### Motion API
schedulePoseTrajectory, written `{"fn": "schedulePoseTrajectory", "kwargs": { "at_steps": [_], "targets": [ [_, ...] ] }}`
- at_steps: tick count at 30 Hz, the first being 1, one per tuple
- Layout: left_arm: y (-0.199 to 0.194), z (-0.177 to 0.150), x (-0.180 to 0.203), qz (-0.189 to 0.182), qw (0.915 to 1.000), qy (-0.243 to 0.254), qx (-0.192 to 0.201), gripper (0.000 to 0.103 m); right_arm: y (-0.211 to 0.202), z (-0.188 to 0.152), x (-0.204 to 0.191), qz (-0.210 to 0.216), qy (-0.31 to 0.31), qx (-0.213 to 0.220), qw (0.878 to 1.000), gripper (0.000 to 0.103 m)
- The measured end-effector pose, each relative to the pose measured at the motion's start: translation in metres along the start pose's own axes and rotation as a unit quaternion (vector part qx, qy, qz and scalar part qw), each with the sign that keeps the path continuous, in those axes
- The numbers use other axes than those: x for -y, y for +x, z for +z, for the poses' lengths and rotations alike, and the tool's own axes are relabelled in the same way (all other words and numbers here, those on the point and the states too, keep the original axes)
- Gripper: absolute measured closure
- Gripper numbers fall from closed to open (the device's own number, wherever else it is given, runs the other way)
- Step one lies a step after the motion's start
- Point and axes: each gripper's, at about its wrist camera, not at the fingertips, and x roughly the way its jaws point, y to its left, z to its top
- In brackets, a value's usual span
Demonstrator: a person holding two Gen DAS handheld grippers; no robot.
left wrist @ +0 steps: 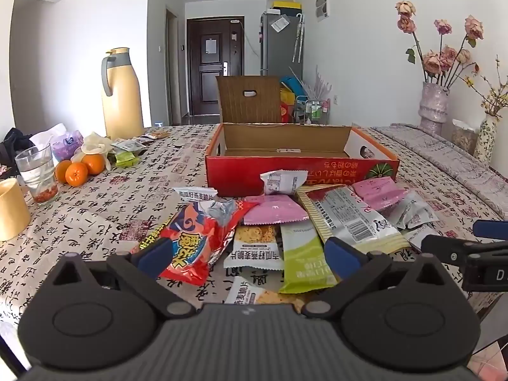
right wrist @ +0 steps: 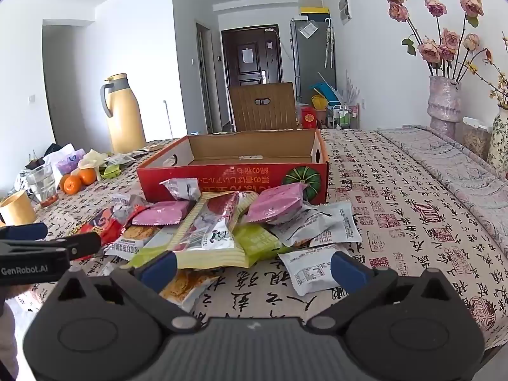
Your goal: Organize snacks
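Observation:
A pile of snack packets lies on the table in front of a red cardboard box [left wrist: 285,174] whose lid stands up and whose inside looks bare [right wrist: 241,171]. The pile holds a red chip bag [left wrist: 193,238], pink packets [left wrist: 273,211], a green packet [left wrist: 301,257], a silver-and-yellow bag [right wrist: 212,235] and white packets [right wrist: 314,270]. My left gripper [left wrist: 249,255] hovers open just short of the chip bag and green packet. To the pile's right my right gripper [right wrist: 254,268] stands open, near a white packet. Neither holds anything.
On the left stand a yellow thermos jug [left wrist: 122,95], oranges [left wrist: 77,170], a glass [left wrist: 38,171] and a yellow cup [left wrist: 9,209]. Vases of dried roses [right wrist: 444,104] line the right side. A patterned cloth [right wrist: 412,222] covers the table.

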Motion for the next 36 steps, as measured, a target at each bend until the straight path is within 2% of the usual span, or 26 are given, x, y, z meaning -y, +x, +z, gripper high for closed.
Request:
{"fn": "schedulePoseTrajectory", "kwargs": {
  "at_steps": [10, 36],
  "targets": [
    [0.0024, -0.003, -0.0013, -0.012, 0.9998, -0.014, -0.004, 0.0, 0.0014, -0.0011, 0.0012, -0.001, 0.003, -0.004, 1.0, 0.0],
    [-0.0005, -0.005, 0.0031, -0.015, 0.9998, -0.011, -0.006, 0.0, 0.0026, -0.0023, 0.0004, 0.0, 0.006, -0.008, 1.0, 0.0]
  ]
}}
